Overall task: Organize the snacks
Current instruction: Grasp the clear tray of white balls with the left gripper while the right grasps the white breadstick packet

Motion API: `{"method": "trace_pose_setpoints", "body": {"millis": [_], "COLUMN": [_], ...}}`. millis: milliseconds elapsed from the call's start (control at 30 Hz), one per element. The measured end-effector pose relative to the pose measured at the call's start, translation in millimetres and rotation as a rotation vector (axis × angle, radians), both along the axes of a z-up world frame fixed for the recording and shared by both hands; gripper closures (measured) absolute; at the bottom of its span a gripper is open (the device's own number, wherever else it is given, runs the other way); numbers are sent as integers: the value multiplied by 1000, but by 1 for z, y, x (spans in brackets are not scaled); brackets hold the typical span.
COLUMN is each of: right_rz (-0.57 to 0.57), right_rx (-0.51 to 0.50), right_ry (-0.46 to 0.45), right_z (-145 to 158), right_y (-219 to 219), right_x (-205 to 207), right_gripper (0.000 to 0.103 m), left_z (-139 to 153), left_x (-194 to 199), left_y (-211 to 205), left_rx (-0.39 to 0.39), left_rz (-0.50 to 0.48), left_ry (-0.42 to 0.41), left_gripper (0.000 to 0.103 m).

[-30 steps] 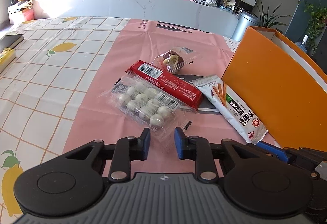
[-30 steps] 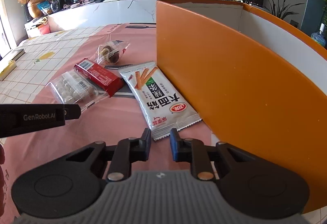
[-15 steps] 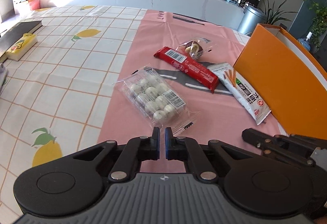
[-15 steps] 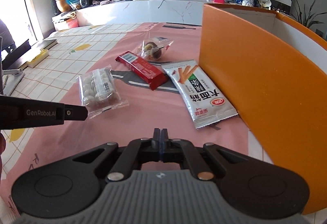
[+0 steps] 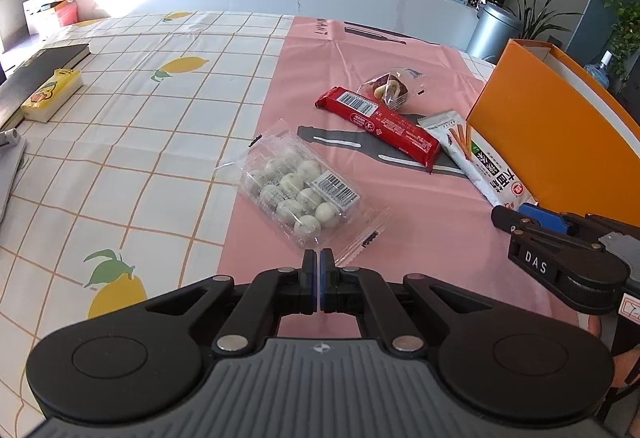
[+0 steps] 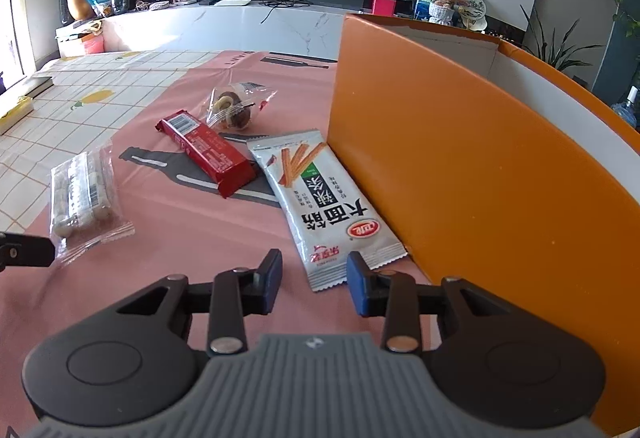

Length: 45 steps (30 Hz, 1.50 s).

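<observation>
Several snacks lie on the pink mat: a clear pack of white balls [image 5: 300,194] [image 6: 80,194], a red bar [image 5: 380,122] [image 6: 208,150], a small clear bag with a brown pastry [image 5: 390,88] [image 6: 232,108] and a white snack-stick packet [image 5: 476,162] [image 6: 324,206]. An orange box [image 5: 560,134] [image 6: 460,166] stands at the right. My left gripper [image 5: 319,264] is shut and empty, just short of the ball pack. My right gripper [image 6: 314,272] is open and empty, with the stick packet's near end between its fingers; it also shows in the left wrist view [image 5: 560,242].
A lemon-print tablecloth [image 5: 120,142] covers the table left of the pink mat [image 5: 420,238]. A black book [image 5: 36,74] and a yellow box [image 5: 52,94] lie at the far left. A white counter runs behind the table.
My left gripper has shut fully and pulled back a little from the ball pack. My right gripper has gone from shut to open and moved toward the stick packet.
</observation>
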State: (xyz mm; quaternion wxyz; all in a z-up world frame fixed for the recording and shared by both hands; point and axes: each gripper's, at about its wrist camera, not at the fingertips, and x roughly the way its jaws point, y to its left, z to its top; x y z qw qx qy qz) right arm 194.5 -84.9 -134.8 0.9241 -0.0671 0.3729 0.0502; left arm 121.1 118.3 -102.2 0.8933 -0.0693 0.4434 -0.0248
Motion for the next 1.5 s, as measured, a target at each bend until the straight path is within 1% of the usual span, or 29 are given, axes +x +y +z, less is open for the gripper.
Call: {"method": "trace_pose_setpoints", "body": {"millis": [33, 67, 133, 200, 267, 333, 367, 433, 500, 533, 567, 600, 633, 667, 733, 767, 800, 833, 867, 933, 1000, 1067, 1133, 1200, 1267, 1400, 1500], "right_rz": [4, 6, 19, 20, 38, 81, 110, 151, 149, 134, 116, 104, 92, 81, 64, 60, 56, 45, 34, 29, 29, 25, 7, -13, -8, 90, 106], "right_rx": [4, 11, 3, 2, 28, 62, 74, 75, 39, 8, -22, -40, -44, -46, -62, -69, -71, -73, -78, -88, -119, -111, -41, 67, 91, 154, 170], "right_ry": [3, 5, 5, 6, 16, 28, 31, 27, -3, -22, -35, -42, -50, -55, -53, -47, -42, -35, -33, -39, -44, -52, -15, 45, 61, 82, 47], "right_z": [-1, -1, -1, -1, 0, 1, 1, 3, 5, 7, 8, 9, 11, 12, 12, 11, 9, 7, 5, 2, -2, -4, -3, -2, 0, 6, 10], "right_y": [0, 0, 2, 3, 4, 9, 13, 23, 27, 27, 26, 24, 20, 17, 12, 11, 11, 10, 10, 12, 17, 17, 11, 1, 0, 12, 17], "right_x": [0, 0, -2, -5, -6, -11, -14, -21, -22, -21, -17, -14, -10, -7, 4, 10, 14, 20, 24, 29, 33, 36, 42, 47, 45, 29, 23], "right_gripper": [92, 98, 103, 103, 103, 103, 103, 103, 103, 102, 87, 76, 59, 54, 53, 50, 49, 44, 36, 35, 35, 33, 33, 32, 32, 37, 39], "left_z": [0, 0, -1, 0, 0, 1, 2, 5, 11, 13, 15, 17, 18, 19, 20, 20, 19, 19, 18, 15, 11, 9, 7, 5, 3, 0, -1], "left_x": [0, 0, -1, -2, -4, -6, -6, -8, -8, -7, -4, -2, 1, 5, 11, 15, 18, 22, 25, 31, 35, 40, 44, 48, 52, 61, 67], "left_y": [0, 1, 1, 2, 5, 10, 14, 20, 23, 23, 22, 20, 18, 15, 10, 8, 6, 4, 2, 1, 1, 2, 2, 2, 3, 3, 2], "left_rx": [-1, -2, -4, -1, 26, 58, 60, 48, 18, 5, -6, -22, -32, -42, -59, -67, -70, -70, -70, -70, -73, -78, -73, -62, -58, -26, -14], "left_rz": [-3, -6, -11, -12, 4, 29, 41, 58, 73, 82, 88, 93, 100, 110, 127, 133, 139, 146, 154, 179, 204, 223, 239, 258, 270, 287, 292], "left_ry": [2, 3, 6, 12, 17, 21, 22, 9, -19, -26, -32, -37, -41, -46, -55, -55, -51, -47, -42, -25, -9, 6, 16, 26, 38, 62, 78], "left_gripper": [103, 103, 103, 103, 103, 103, 103, 103, 103, 97, 82, 73, 54, 40, 30, 26, 25, 24, 23, 20, 19, 18, 18, 17, 17, 17, 16]}}
